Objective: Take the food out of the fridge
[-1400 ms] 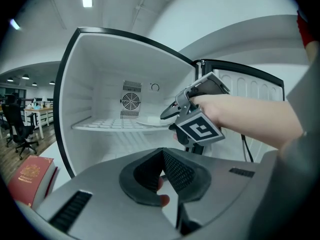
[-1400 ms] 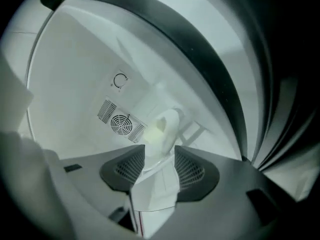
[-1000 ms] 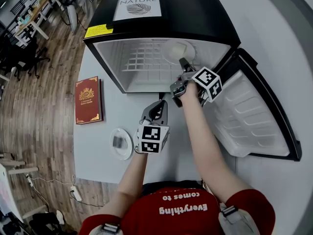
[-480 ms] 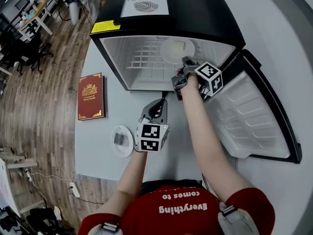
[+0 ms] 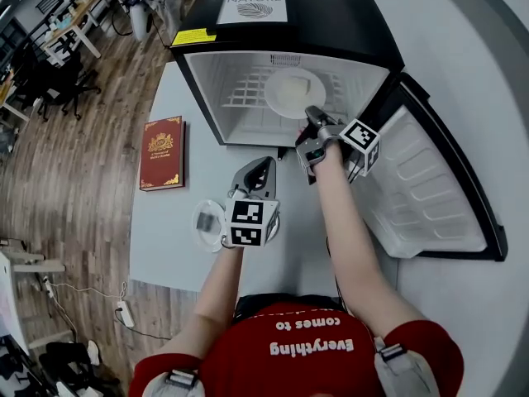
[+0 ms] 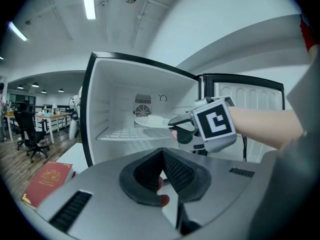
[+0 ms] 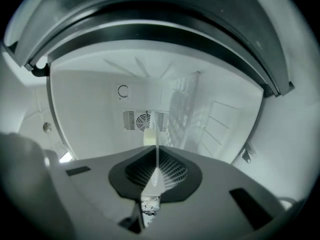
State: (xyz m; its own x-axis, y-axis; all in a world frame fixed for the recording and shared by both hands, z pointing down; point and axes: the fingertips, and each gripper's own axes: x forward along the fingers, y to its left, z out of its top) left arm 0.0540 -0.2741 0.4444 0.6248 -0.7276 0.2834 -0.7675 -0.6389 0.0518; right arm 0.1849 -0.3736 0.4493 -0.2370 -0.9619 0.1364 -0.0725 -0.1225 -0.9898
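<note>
A: So, head view first. Where does the job stand?

B: Mid-extraction, I'd say. The right gripper [image 5: 312, 116] reaches into the open fridge [image 5: 314, 15] at the top of the frame. Its jaws have just been closing and pinch the near rim of the white plate [image 5: 285, 98], which carries the pale food [image 5: 299, 83], still inside by the wire shelf [image 5: 240, 98].

A: And the left gripper view?

B: The left gripper [image 6: 162, 153] sits below centre facing the fridge, tips together with nothing between them.

A: Right gripper view?

B: The plate's rim runs edge-on between the pads, clamped.

A: Next?

B: Likely a level pull outward. An edge grip could let the plate tip, so the free gripper may need to support it.
</note>
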